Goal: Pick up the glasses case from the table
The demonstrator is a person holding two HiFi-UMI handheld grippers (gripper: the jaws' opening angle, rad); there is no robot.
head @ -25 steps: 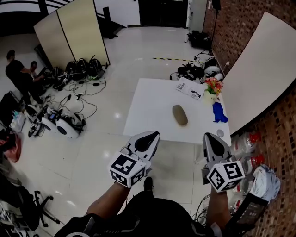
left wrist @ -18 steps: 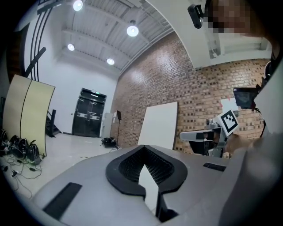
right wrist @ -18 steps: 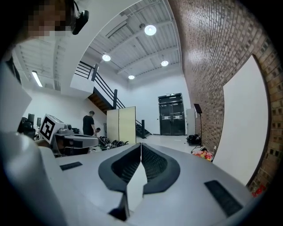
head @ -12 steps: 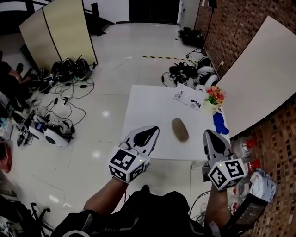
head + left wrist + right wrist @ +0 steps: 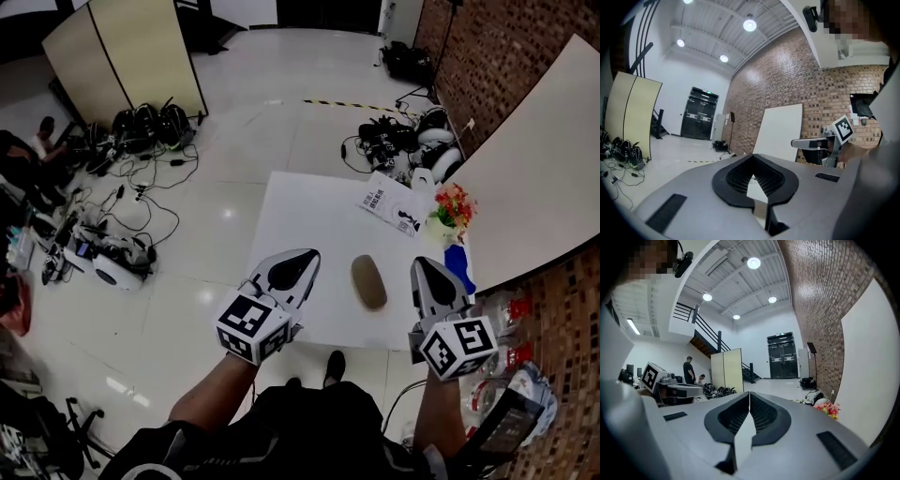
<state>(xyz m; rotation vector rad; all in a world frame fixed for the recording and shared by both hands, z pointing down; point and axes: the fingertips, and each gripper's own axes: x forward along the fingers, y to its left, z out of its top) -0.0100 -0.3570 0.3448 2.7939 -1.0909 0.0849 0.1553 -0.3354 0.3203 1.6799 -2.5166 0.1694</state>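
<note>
The glasses case (image 5: 368, 281), a brown oval, lies on the white table (image 5: 300, 220) near its front edge. My left gripper (image 5: 305, 259) hovers at the table's front left, to the left of the case, shut and empty. On the other side of the case my right gripper (image 5: 423, 266) is held over the front right edge, also shut with nothing in it. In the left gripper view the jaws (image 5: 752, 176) meet at a point, and the right gripper view shows the same (image 5: 749, 392). Neither gripper view shows the case.
A printed booklet (image 5: 389, 203), a vase of flowers (image 5: 450, 208) and a blue object (image 5: 461, 264) sit along the table's far right. A white board (image 5: 534, 169) leans on the brick wall. Cables and gear (image 5: 141, 127), a folding screen (image 5: 131, 56) and people (image 5: 19, 159) are at left.
The table and the case have come nearer in the head view. Both grippers have travelled forward together, from well short of the table to its front edge, still shut.
</note>
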